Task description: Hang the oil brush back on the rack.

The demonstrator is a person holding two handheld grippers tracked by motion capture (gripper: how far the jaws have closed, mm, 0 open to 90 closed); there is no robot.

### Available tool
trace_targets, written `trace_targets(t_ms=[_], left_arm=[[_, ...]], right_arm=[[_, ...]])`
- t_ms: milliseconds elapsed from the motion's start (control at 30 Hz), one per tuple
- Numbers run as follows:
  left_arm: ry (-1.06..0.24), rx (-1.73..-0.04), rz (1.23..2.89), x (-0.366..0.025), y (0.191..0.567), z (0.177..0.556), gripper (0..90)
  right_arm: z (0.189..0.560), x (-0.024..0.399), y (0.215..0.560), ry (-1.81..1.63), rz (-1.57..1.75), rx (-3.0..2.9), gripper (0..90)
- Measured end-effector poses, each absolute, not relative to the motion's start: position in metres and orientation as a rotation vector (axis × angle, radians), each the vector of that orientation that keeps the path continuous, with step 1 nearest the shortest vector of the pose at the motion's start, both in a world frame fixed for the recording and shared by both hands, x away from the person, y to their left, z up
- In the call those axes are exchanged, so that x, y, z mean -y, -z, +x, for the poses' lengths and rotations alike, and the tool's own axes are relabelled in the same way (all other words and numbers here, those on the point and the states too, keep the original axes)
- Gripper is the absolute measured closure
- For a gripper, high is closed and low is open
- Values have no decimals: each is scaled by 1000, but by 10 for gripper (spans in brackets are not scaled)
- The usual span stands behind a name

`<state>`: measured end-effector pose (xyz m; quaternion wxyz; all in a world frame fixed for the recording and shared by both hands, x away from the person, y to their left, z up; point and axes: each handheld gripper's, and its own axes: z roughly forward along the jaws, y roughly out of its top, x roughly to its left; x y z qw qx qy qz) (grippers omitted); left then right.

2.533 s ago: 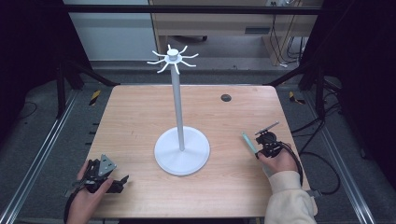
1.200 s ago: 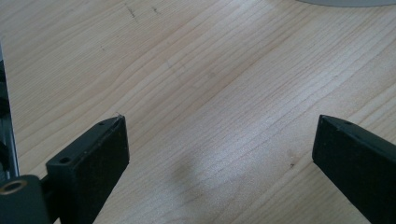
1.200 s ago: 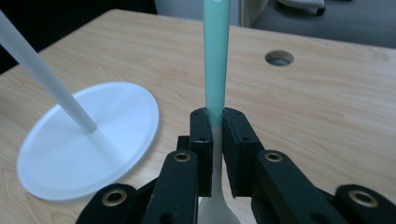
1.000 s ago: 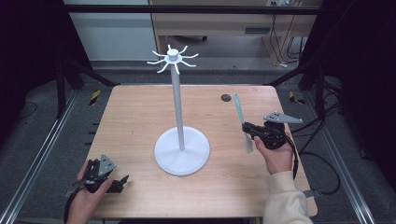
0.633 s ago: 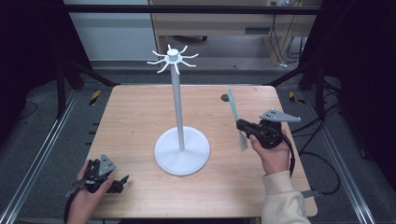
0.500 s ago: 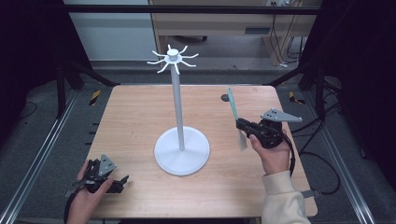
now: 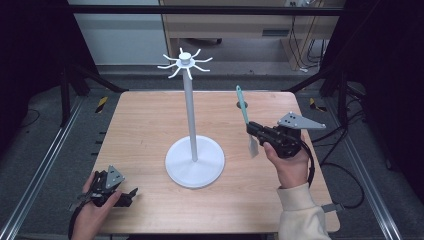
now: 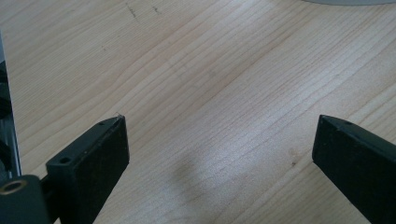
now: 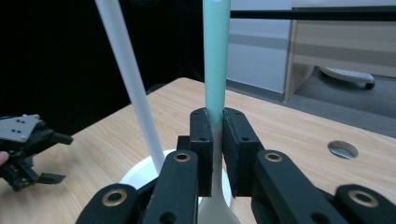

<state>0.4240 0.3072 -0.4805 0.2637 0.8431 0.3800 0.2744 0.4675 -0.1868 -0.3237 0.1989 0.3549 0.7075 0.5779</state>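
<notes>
Slippage risk: your right gripper (image 9: 213, 154) pinches the spatula (image 7: 243, 111) mid-handle; it may pivot near the hook stand (image 7: 189, 107). Left gripper (image 8: 219, 154) jaws spread, idle.

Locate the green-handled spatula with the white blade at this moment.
In the high view, the green-handled spatula with the white blade stands upright above the table's right side, clamped in the right claw, right of the white hook stand.
</notes>
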Motion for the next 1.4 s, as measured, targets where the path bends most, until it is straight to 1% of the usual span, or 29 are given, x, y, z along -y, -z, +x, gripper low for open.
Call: trace_targets(t_ms=[400,733,1200,1400], left_arm=[[-745,-1028,2284,-308,480,424,34],[-746,-1028,2294,-308,480,424,34],[-740,-1049,2283,-308,482,425,34],[-741,-1057,2272,-310,482,424,34]], right_arm=[[464,175,307,-1690,912,-1951,831],[455,162,284,-1724,816,-1944,830],[470,155,254,-1759,747,-1895,830],[473,154,258,-1745,762,-1896,830]])
